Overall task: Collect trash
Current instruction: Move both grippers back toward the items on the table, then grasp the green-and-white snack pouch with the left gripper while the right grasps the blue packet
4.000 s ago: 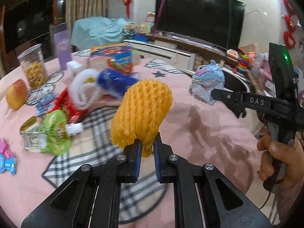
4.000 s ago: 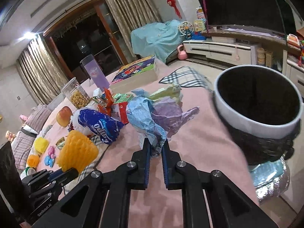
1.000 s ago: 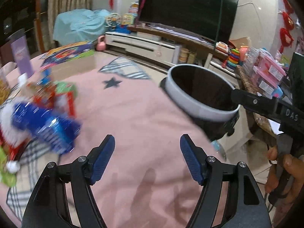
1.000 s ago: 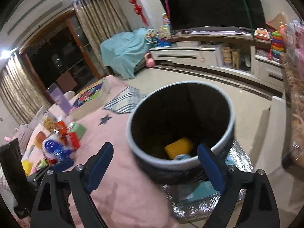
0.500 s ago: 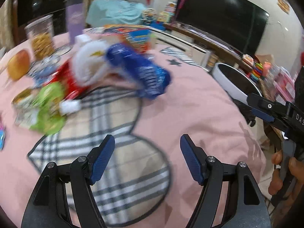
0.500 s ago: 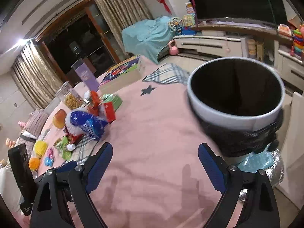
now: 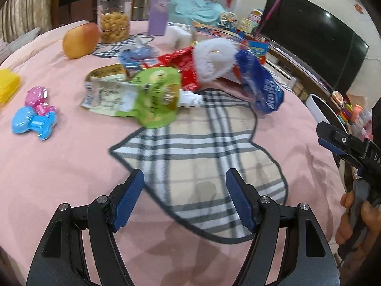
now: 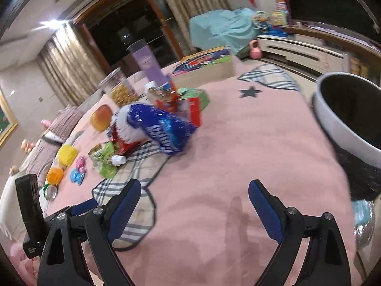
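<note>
A heap of trash lies on the pink tablecloth: a blue foil wrapper, a white foam fruit net, a red wrapper and a green spout pouch. My left gripper is open and empty over a plaid mat, short of the heap. My right gripper is open and empty over the cloth, with the blue wrapper ahead to the left. The white-rimmed trash bin stands at the table's right edge.
An apple, a clear snack jar, a purple cup and a picture box stand at the far side. Small pink and blue toys and a yellow block lie at the left. A TV is beyond.
Both grippers let their trash fall into the bin and opened. Both have since swung left from the bin toward the heap, which is now nearer in both views.
</note>
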Tool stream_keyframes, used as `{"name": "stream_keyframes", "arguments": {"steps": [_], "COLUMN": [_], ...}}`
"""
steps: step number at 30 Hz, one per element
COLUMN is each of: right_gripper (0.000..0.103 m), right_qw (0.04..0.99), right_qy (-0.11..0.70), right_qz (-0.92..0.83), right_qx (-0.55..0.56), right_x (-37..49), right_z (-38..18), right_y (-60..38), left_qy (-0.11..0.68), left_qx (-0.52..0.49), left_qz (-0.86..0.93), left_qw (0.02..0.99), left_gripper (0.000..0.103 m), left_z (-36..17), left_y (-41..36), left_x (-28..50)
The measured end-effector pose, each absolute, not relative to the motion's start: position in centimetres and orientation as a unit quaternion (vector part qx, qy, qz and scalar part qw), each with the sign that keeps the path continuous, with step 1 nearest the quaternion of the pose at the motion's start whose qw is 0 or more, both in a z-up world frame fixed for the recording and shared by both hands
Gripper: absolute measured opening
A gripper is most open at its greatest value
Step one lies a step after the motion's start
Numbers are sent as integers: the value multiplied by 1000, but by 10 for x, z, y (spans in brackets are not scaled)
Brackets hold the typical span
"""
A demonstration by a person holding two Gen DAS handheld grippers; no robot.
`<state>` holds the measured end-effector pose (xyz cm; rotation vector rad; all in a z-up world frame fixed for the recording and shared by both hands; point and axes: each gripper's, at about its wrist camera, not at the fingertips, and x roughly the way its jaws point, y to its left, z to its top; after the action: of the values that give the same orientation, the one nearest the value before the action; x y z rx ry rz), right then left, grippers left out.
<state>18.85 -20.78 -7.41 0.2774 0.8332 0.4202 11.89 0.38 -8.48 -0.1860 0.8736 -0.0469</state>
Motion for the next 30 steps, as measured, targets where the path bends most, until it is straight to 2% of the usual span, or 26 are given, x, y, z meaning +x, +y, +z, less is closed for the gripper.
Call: {"name": "stream_keyframes", "arguments": {"steps": [4,12,24,26,28,29,30], "right_gripper": [93,93,94,94,94,94,94], "right_qw": [883,885,884,887,887,886,886], "right_qy": [400,393,390,384,386,387,386], "right_qz": [217,234,246,245,243,244,245], "right_qx": [115,91,74,76,75,75,77], "right_x": [196,215,241,244,248,250,252], "right_z": [-77,-77,-82,-81,-83,-84,-84], "right_y": [-185,-159,-142,-141,-140,-139,-139], "left_qy": [428,402,414,414,412,407,403], "left_qx": [-110,-146,-269,-276,-273,-266,-258], "left_qz": [-9,35,43,39,26,20,14], "left_qw": [897,903,869,866,869,874,878], "left_gripper": [81,81,81,76,59,54,42], "left_z": [-82,-69,-76,-78,-78,-76,-74], "left_y": [18,50,97,97,93,89,86], "left_x": [123,142,188,192,195,195,196]}}
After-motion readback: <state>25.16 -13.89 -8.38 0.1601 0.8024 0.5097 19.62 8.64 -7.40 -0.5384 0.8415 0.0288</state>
